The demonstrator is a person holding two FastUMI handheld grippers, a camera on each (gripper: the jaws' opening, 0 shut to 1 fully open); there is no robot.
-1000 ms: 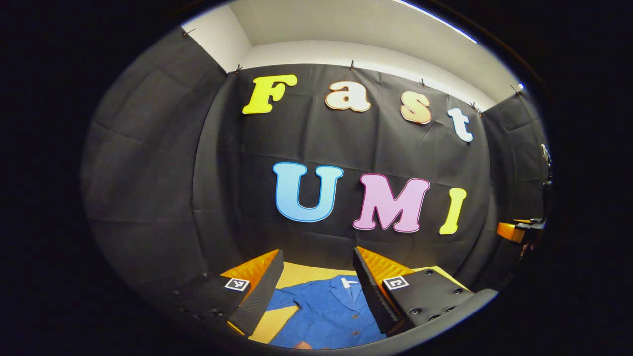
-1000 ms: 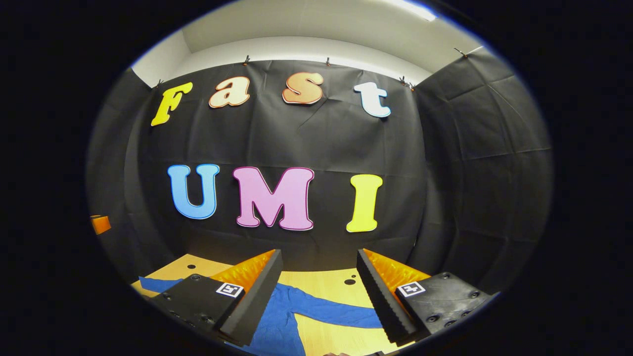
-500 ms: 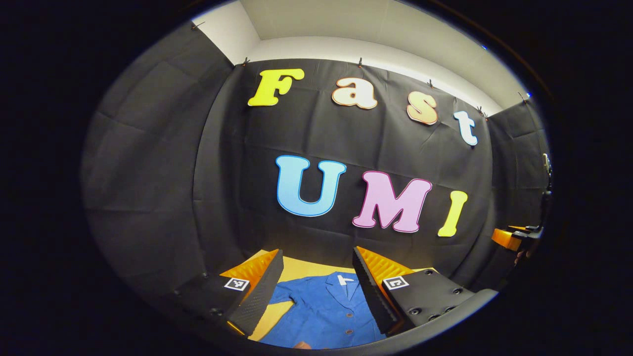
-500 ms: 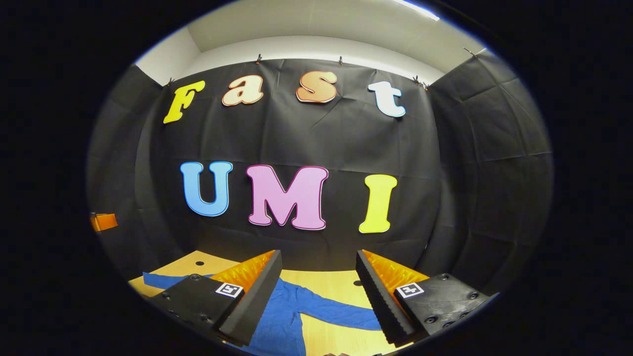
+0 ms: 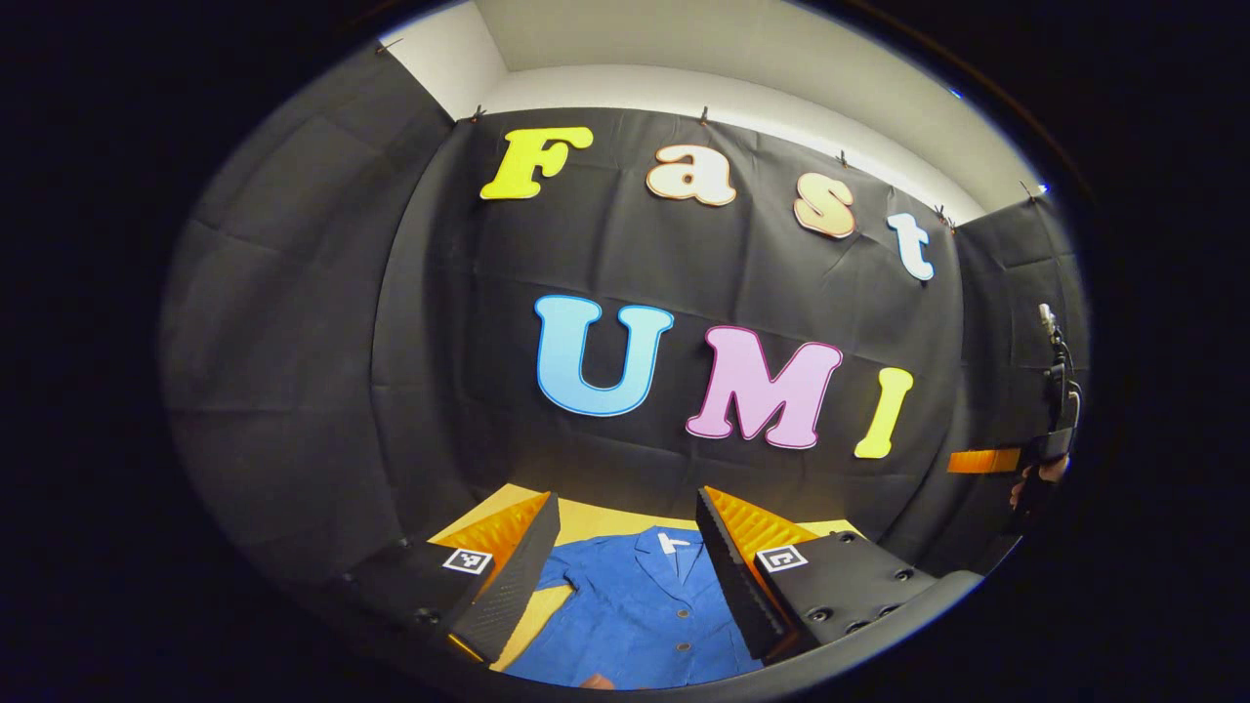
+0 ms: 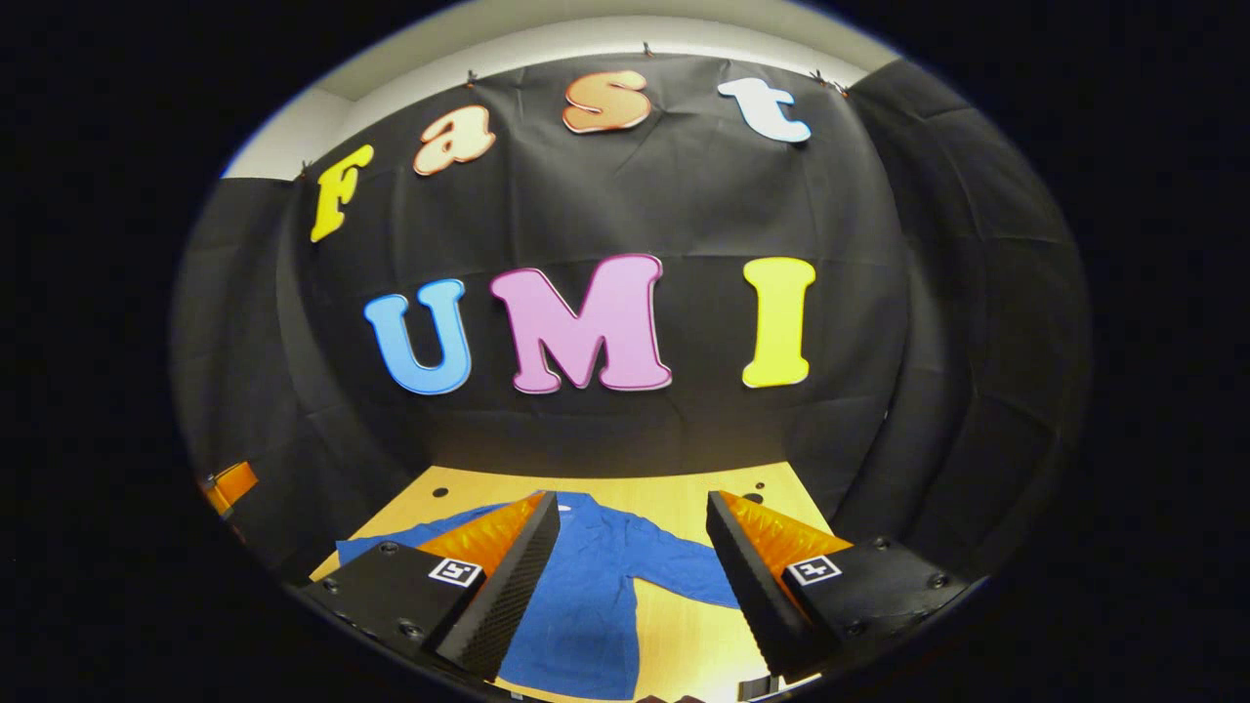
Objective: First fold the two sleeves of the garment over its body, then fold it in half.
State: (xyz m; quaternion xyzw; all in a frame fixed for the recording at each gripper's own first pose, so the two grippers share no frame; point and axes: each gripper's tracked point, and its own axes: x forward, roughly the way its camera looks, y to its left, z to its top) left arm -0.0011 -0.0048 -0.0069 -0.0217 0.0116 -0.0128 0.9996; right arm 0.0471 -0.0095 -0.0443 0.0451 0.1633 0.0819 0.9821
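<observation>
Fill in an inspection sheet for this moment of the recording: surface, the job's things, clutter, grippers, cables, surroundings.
Surface: wooden table with a few small holes.
Job's things: blue garment lying flat, buttoned front up, sleeves spread out, not yet folded.
Clutter: nothing seen.
Grippers: left hand-held gripper open above the garment's body; right hand-held gripper open above its sleeve side; neither touches the cloth.
Cables: one dark cable at the right edge of the left gripper view.
Surroundings: black cloth wall, pale ceiling.
</observation>
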